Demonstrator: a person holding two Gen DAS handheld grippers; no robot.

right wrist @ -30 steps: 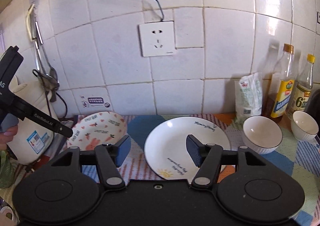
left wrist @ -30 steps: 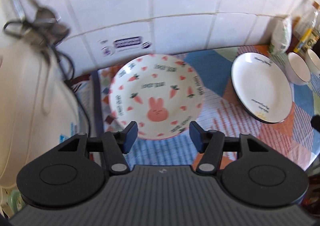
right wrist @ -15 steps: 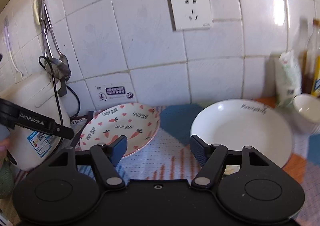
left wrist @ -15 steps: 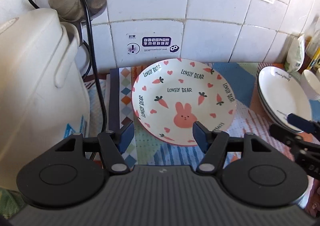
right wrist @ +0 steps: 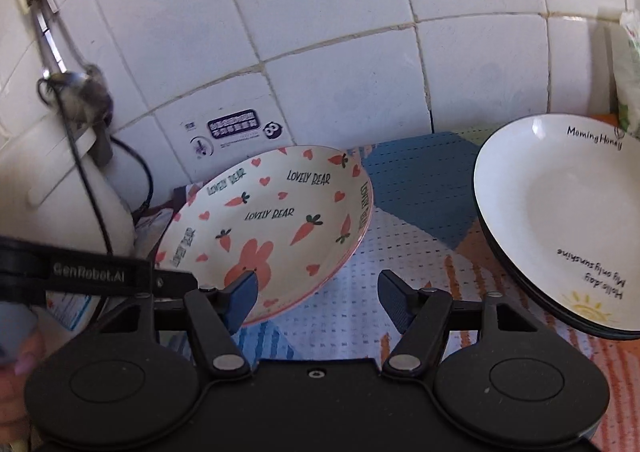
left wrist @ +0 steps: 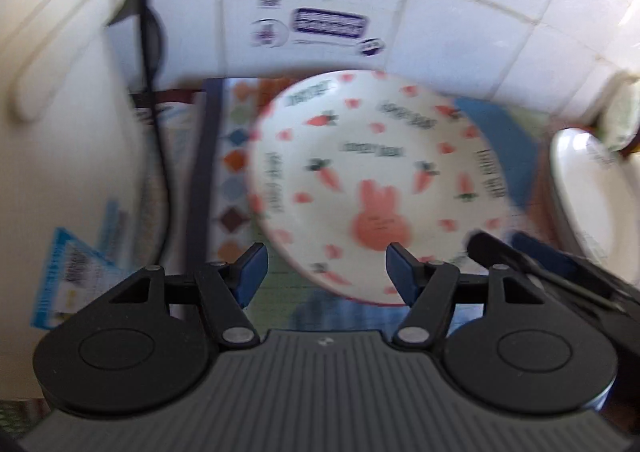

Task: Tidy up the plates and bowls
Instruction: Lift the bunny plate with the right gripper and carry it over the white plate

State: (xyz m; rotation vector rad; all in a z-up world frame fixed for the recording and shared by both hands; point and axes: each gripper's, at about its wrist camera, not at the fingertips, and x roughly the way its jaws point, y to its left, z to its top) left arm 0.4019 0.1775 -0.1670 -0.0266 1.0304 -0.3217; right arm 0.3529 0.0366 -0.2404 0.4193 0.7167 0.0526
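A rabbit-and-carrot plate [left wrist: 376,180] lies on the patterned mat by the tiled wall; it also shows in the right wrist view [right wrist: 272,224]. A white plate with a dark rim [right wrist: 560,220] lies to its right, partly seen in the left wrist view [left wrist: 580,192]. My left gripper [left wrist: 326,276] is open and empty just before the rabbit plate's near rim. My right gripper [right wrist: 318,296] is open and empty, its left finger [right wrist: 240,292] over the rabbit plate's near edge. The right gripper's tip [left wrist: 520,260] shows in the left view, and the left gripper [right wrist: 92,276] shows in the right view.
A white appliance [left wrist: 60,172] with a black cord [left wrist: 148,52] stands at the left, close to the rabbit plate. Ladles [right wrist: 76,88] hang on the tiled wall above it. A bag [right wrist: 628,72] stands at the far right by the wall.
Both grippers have moved in closer and lower toward the rabbit plate. The right gripper has swung left, so the bowls and bottles have left its view. Both remain open.
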